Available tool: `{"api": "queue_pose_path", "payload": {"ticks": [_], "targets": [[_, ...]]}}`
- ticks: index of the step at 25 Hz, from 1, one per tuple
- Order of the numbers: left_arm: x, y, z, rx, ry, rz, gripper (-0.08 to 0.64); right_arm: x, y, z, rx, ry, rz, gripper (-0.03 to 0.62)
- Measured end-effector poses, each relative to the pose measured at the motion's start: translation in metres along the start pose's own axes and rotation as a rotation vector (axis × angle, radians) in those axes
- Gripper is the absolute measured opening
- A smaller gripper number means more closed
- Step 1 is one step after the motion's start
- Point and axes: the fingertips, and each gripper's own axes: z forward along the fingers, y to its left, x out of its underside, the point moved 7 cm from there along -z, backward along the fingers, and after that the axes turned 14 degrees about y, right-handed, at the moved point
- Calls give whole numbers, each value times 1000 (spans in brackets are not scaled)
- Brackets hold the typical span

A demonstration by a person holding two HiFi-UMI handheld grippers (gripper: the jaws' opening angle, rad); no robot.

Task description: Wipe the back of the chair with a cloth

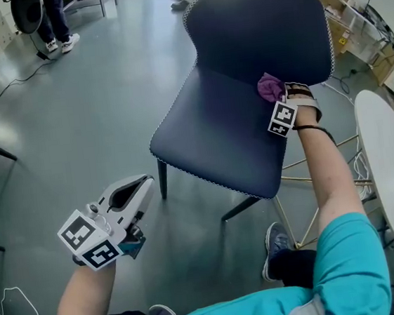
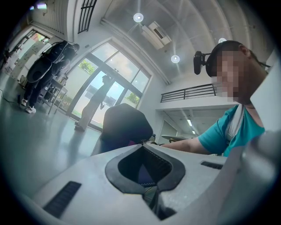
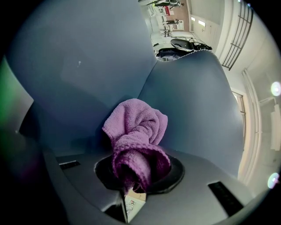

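At the chair backrest, purple cloth between jaws of right gripper.

We're looking along our right gripper, and its fingers are pinched tight on a bunched purple cloth that bulges out ahead of them. The dark blue chair fills nearly everything behind it. Over the chair's top edge there's a bright room with a railing.
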Motion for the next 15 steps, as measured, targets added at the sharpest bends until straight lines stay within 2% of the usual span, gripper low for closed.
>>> {"api": "queue_pose_path", "payload": {"ticks": [15], "targets": [[1, -5, -5, -6, -3, 6, 3, 36, 15, 3, -15, 42, -5, 57]]}}
